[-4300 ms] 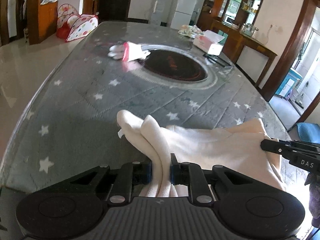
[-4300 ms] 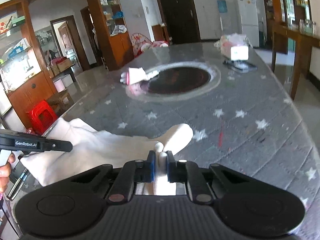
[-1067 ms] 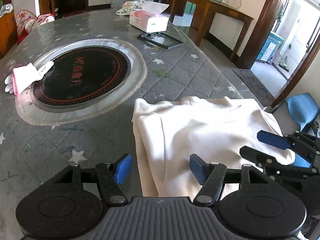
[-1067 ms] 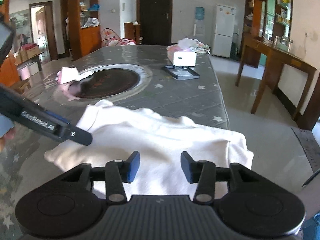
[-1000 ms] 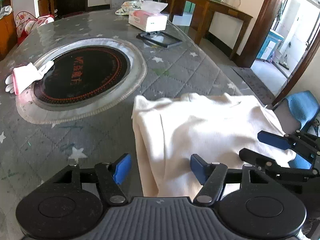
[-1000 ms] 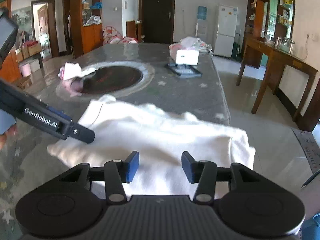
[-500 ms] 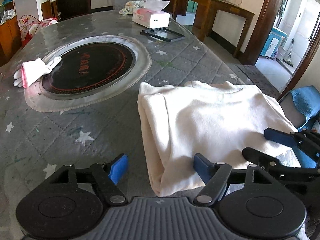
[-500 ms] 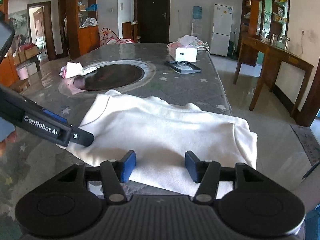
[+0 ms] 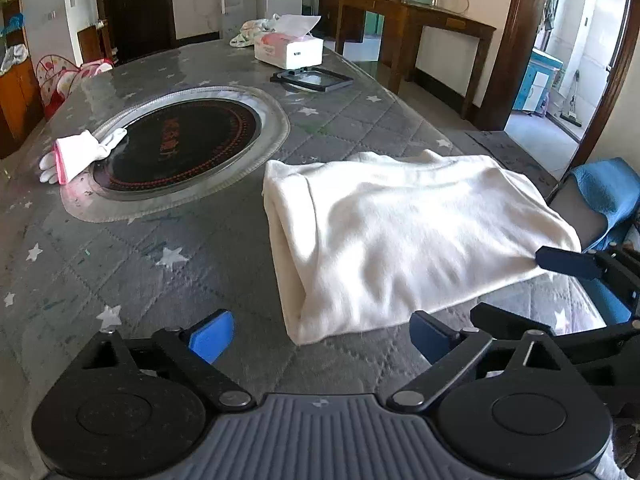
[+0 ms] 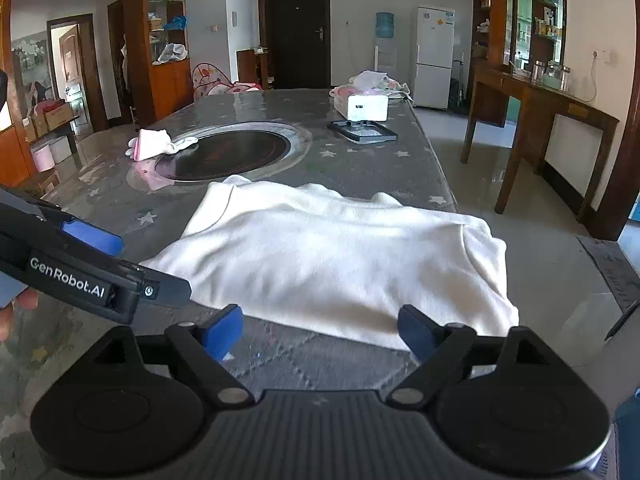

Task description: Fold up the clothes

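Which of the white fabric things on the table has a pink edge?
The small glove beside the round black cooktop; the big folded garment is plain cream.

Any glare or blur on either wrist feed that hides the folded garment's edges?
Left wrist view: the cream garment is sunlit and slightly washed out, its near part softly blurred, edges readable. Right wrist view: evenly lit and sharp, glare only on the far table; fisheye bends the table edges in both.

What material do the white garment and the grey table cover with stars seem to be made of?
White garment: soft matte knit, probably cotton or fleece; it drapes in rounded folds without shine. Table cover: quilted fabric, shown by stitched diamond lines, apparently under a clear glossy sheet, since the far end reflects light.
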The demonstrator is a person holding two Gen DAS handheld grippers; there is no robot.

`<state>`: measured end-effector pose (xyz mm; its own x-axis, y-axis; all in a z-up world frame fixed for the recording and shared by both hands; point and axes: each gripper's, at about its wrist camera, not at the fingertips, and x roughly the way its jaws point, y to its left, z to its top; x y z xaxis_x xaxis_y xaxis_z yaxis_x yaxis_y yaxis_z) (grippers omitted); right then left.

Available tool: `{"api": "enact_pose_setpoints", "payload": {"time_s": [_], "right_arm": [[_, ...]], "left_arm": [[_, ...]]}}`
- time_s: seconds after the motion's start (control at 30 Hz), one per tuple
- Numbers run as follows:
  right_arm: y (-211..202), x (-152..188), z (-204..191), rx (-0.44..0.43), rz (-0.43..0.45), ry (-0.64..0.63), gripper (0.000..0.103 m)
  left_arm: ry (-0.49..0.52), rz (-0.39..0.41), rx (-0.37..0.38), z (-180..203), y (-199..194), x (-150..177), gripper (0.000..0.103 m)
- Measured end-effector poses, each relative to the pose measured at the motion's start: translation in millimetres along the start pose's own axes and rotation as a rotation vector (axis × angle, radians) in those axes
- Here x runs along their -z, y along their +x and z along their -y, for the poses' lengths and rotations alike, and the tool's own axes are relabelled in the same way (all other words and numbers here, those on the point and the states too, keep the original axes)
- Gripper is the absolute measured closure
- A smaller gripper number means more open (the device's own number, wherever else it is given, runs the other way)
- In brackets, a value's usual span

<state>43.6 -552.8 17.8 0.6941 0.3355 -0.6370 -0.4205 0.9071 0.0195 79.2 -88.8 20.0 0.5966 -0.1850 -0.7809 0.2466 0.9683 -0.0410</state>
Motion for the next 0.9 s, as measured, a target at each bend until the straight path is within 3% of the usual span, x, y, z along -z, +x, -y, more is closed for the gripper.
{"api": "enact_pose_setpoints", "payload": {"time_s": [0.27, 0.9], "right_arm": [[-12, 13, -5, 0.024, -0.002, 0.022, 0.004], [-36, 35, -24, 0.038, 0.004, 0.03, 0.0]], "left_arm": [[0.006, 0.012, -0.013, 3, -11, 14, 0.0], [-0.03, 0.016, -0.043, -1, -36, 49, 0.0]]}}
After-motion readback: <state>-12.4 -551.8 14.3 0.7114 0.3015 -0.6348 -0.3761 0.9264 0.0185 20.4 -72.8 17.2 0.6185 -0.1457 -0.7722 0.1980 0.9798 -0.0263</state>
